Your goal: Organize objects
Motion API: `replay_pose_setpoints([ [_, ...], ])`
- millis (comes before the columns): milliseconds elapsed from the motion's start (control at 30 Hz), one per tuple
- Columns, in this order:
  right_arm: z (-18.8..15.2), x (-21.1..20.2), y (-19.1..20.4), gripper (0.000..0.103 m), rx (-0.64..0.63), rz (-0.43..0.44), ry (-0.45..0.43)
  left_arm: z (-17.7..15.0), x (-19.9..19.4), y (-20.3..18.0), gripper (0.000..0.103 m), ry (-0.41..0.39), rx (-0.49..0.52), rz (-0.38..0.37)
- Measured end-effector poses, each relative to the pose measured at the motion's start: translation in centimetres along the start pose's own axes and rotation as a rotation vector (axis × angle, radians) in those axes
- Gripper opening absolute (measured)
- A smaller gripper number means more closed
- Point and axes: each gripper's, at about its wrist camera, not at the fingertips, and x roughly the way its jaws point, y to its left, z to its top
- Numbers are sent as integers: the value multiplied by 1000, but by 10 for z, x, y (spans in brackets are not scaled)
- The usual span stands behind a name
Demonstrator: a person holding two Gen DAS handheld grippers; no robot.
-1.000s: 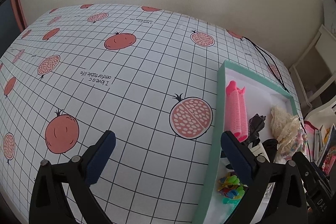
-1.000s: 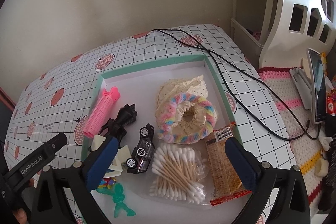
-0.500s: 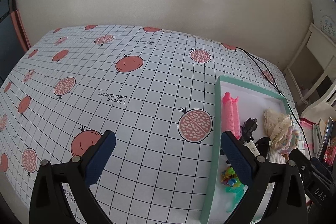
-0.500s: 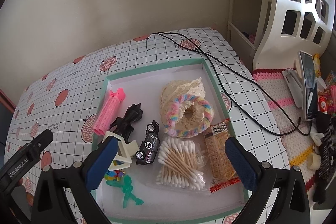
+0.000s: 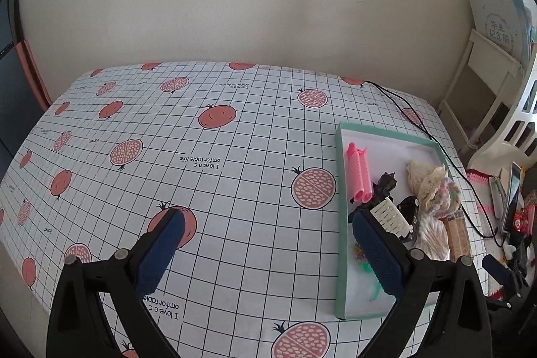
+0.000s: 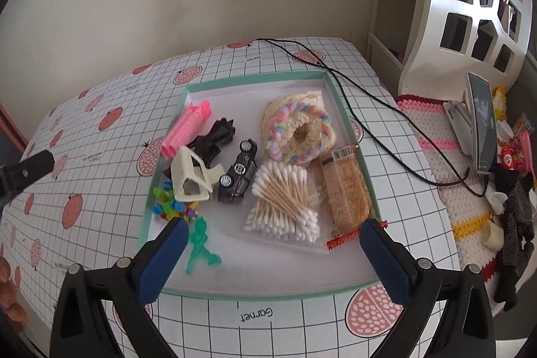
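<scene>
A shallow teal-rimmed white tray (image 6: 255, 293) lies on the gridded tablecloth. Inside it are a pink hair roller (image 6: 186, 128), a black hair clip (image 6: 214, 136), a cream claw clip (image 6: 189, 176), a black toy car (image 6: 239, 171), a rainbow scrunchie on lace fabric (image 6: 298, 130), a bag of cotton swabs (image 6: 283, 202), a snack bar (image 6: 345, 190), colourful small toys (image 6: 171, 207) and a green figure (image 6: 199, 245). My right gripper (image 6: 273, 230) hangs open above the tray's near edge, holding nothing. My left gripper (image 5: 268, 223) hangs open over the cloth, left of the tray (image 5: 340, 223).
A black cable (image 6: 369, 126) runs across the table past the tray's right side. A white shelf unit (image 6: 470, 5) stands at the right, with a crocheted mat (image 6: 446, 163), a phone (image 6: 483, 126) and clutter beside the table. The wall lies behind the table.
Both grippers have lifted and drawn back from the table, so more of the cloth and the whole tray show. Both stay open. The tray's contents have not moved.
</scene>
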Motion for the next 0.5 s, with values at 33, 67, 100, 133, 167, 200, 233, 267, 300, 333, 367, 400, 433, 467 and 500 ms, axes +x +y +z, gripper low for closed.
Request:
replay_pose_setpoints([
  [33,-6,1,0,103,-8,1,1,-3,0,2,100,6,-3,-17],
  [67,-11,2,1,103,-14,2,4,-7,2,4,100,14,-8,-35],
  [100,-15,3,0,103,-16,6,7,-11,3,6,100,23,-15,-49],
  [133,-19,4,0,103,-12,12,9,-14,6,8,100,35,-23,-57],
  [167,-22,4,0,103,-7,21,9,-18,9,10,100,45,-31,-63],
  [200,-25,3,0,103,-6,30,6,-21,12,12,100,52,-37,-70],
  [233,-28,3,1,103,-11,35,1,-23,14,13,100,58,-44,-75],
  [267,-30,3,3,103,-21,34,-3,-26,16,15,100,63,-51,-78],
  [300,-34,4,5,103,-35,28,-4,-28,19,16,100,68,-56,-82],
  [333,-37,5,7,103,-47,24,-4,-31,22,16,100,74,-55,-82],
  [367,-40,6,9,103,-54,25,-1,-33,25,16,100,79,-46,-76],
  [400,-43,8,11,103,-58,31,5,-36,28,16,100,83,-32,-64],
  [433,-46,10,12,103,-59,38,13,-39,31,16,100,85,-16,-48],
  [467,-48,12,13,103,-59,45,20,-42,34,16,100,88,-2,-35],
  [500,-50,14,14,103,-60,47,26,-45,37,17,100,93,7,-32],
])
